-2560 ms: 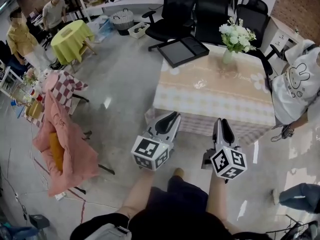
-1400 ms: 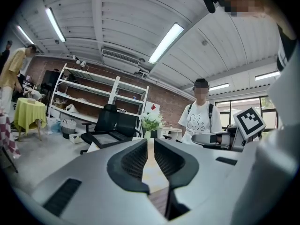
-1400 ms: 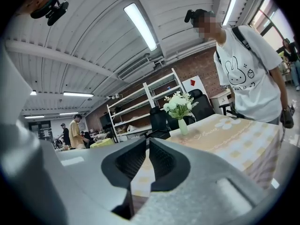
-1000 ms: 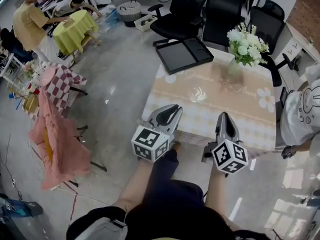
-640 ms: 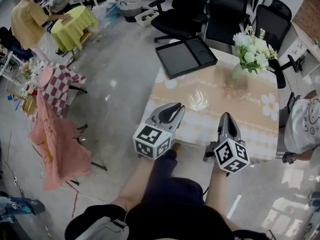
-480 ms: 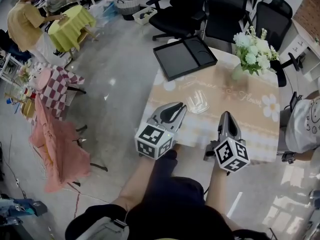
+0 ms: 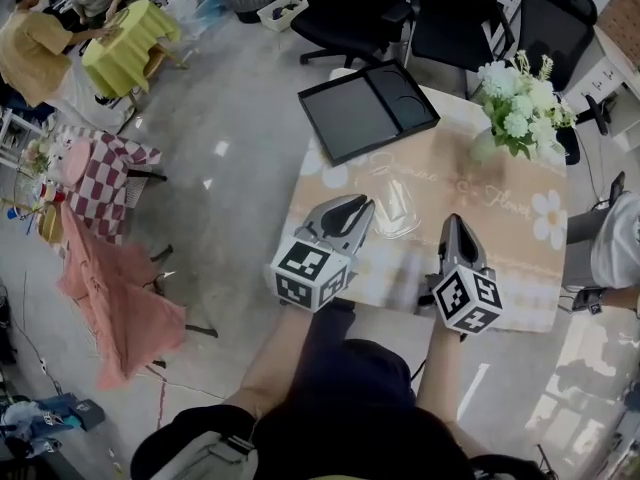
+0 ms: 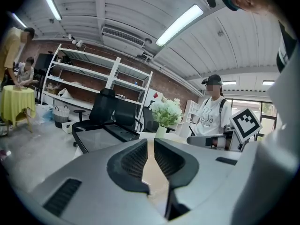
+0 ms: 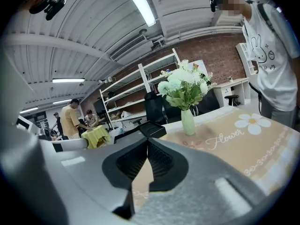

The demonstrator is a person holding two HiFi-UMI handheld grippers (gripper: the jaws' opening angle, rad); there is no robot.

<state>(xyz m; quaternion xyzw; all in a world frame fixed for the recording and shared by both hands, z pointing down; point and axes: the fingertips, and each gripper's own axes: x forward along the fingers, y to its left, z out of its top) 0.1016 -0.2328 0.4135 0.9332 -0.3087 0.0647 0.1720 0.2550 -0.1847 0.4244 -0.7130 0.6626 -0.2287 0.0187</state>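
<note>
Beige checked tablecloth fills the middle of my feed, and both hand-held grippers hang over its near edge. I count two grippers and one thing close to them: a single clear glass, standing on the tablecloth a little left of its centre.

The left gripper points across the tablecloth with its tip just beside the glass; I cannot tell whether the two touch. In the left gripper view the left gripper has its jaws drawn together to a thin slit, with nothing between them. The right gripper hovers over bare tablecloth, well apart from the glass and to its right. In the right gripper view the right gripper has its jaws pressed tip to tip, also empty.

Further back I count one black tray with two compartments, lying at the far left corner, and one vase of white flowers at the far right corner, upright. The same vase shows straight ahead of the right gripper's jaws.

Three black office chairs stand behind the tablecloth's far edge. At the upper left, two people lean over one round table under a yellow-green cover. One pink cloth is draped on the floor side at left, beside one red-and-white checked cloth. One more person in a white shirt stands at the right edge.
</note>
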